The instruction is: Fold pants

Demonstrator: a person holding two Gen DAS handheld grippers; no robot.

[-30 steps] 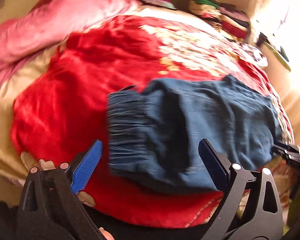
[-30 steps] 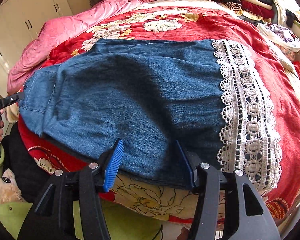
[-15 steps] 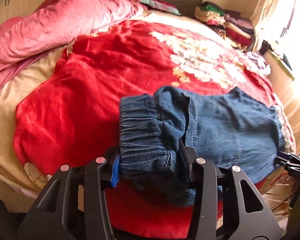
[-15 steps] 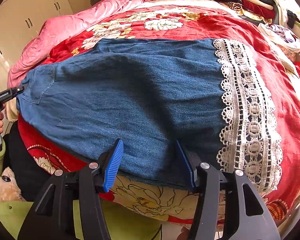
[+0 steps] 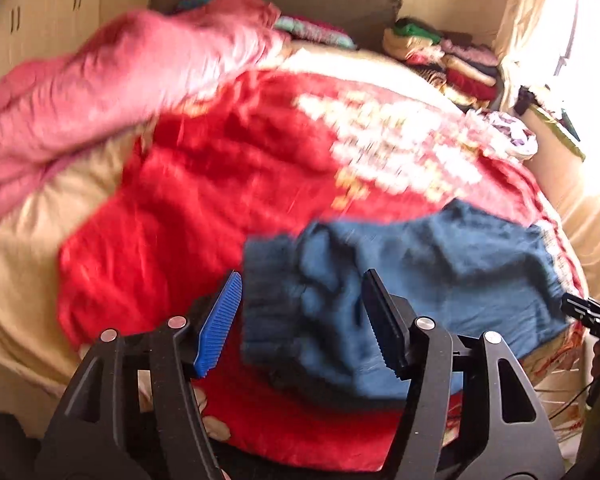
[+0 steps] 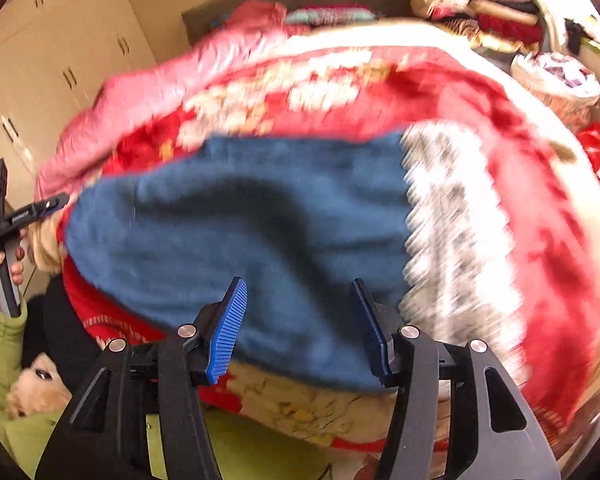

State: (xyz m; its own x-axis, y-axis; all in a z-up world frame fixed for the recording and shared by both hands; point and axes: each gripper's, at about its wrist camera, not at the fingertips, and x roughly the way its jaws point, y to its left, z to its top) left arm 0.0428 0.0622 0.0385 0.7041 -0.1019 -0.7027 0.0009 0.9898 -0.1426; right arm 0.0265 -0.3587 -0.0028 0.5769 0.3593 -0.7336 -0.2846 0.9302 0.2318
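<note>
While the blue pants (image 5: 440,280) are lying on the red bedcover (image 5: 204,208), both grippers are hovering.
The left gripper (image 5: 300,320) jaws are opening around the waistband; the right gripper (image 6: 300,324) jaws are standing apart.

Blue denim pants (image 6: 260,232), spread sideways across red floral bedspread, gathered elastic waistband (image 5: 272,300) bunched at left end, white lace hem band (image 6: 456,240) at right end, cloth rumpled, blurred
</note>
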